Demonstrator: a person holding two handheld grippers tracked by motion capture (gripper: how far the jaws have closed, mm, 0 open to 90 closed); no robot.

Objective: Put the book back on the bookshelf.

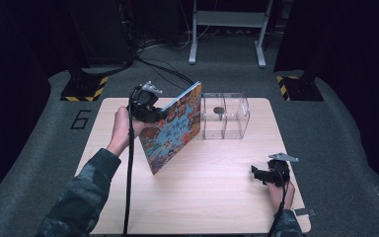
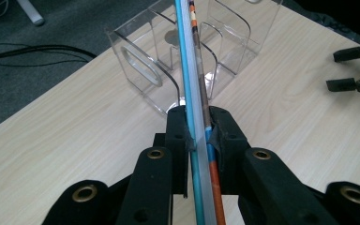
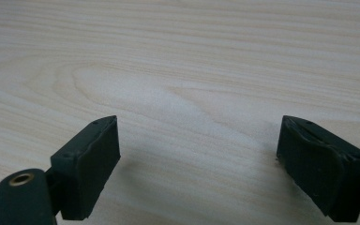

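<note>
Near the centre of the high view, the left hand-held gripper (image 1: 153,114) is clamped on the upper left edge of a colourful picture book (image 1: 173,129), which stands tilted with its lower corner on the wooden counter (image 1: 217,197). In the left gripper view the jaws pinch the book's thin edge (image 2: 198,117), and that edge runs straight up the frame toward the clear acrylic organizer (image 2: 187,51). This is the relation that matters. The book's long axis points into the organizer's slots, which sit just right of the book at the upper middle of the high view (image 1: 225,116).

The right hand-held gripper (image 1: 266,175) rests at the lower right, well apart from the book, its jaws wide apart over bare wood (image 3: 197,164).

Which slot lines up is hard to tell. The small dark item inside the organizer is too blurred to name.
</note>
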